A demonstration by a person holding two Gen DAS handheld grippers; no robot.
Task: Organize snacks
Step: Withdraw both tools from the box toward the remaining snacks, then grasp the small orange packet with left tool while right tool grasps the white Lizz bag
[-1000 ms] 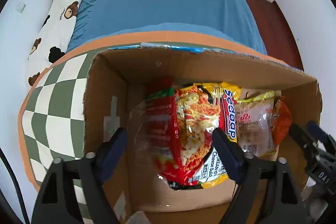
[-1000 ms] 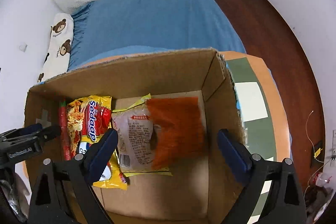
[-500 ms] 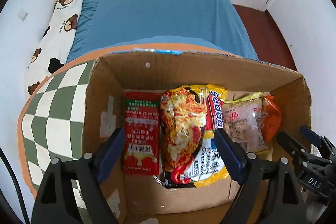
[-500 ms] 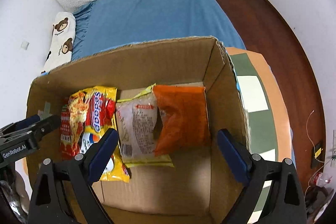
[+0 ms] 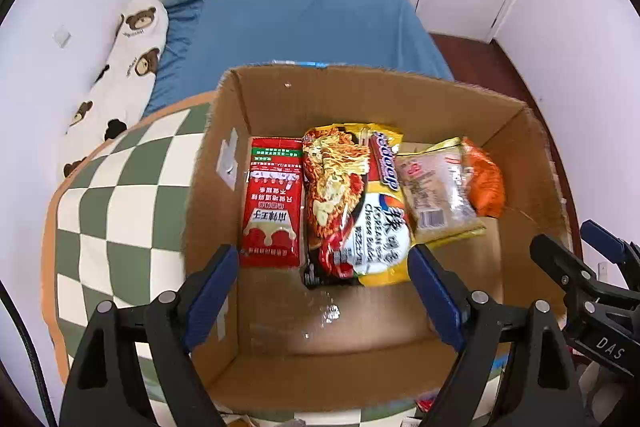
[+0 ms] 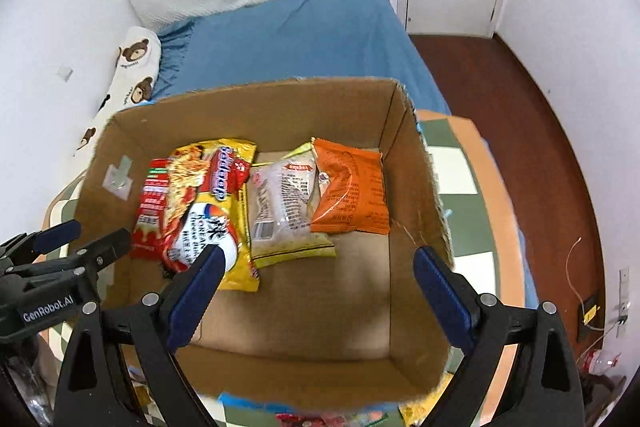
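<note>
We look down past our grippers at a blue bed (image 5: pixel 304 27) against the far wall, with a bear-print pillow (image 5: pixel 128 67) along its left edge. In front of it stands the counter (image 5: pixel 120 195) with its green-and-white checkered cover, and on that sits an open cardboard box (image 5: pixel 360 91) holding the snacks in a row along its back half. The yellow noodle packet (image 5: pixel 356 203) is the biggest of them, overlapping the red sachet (image 5: pixel 272 203) on its left. To its right lies the clear-fronted packet (image 5: pixel 436 191), and the orange packet (image 6: pixel 348 187) partly overlaps that one's right edge, near the right wall of the box. Our left gripper (image 5: pixel 324 283) hangs above the near edge of the box with its fingers spread wide and nothing between them. Our right gripper (image 6: pixel 316 279) hovers over the bare cardboard floor at the front of the box, likewise spread apart and carrying nothing.
</note>
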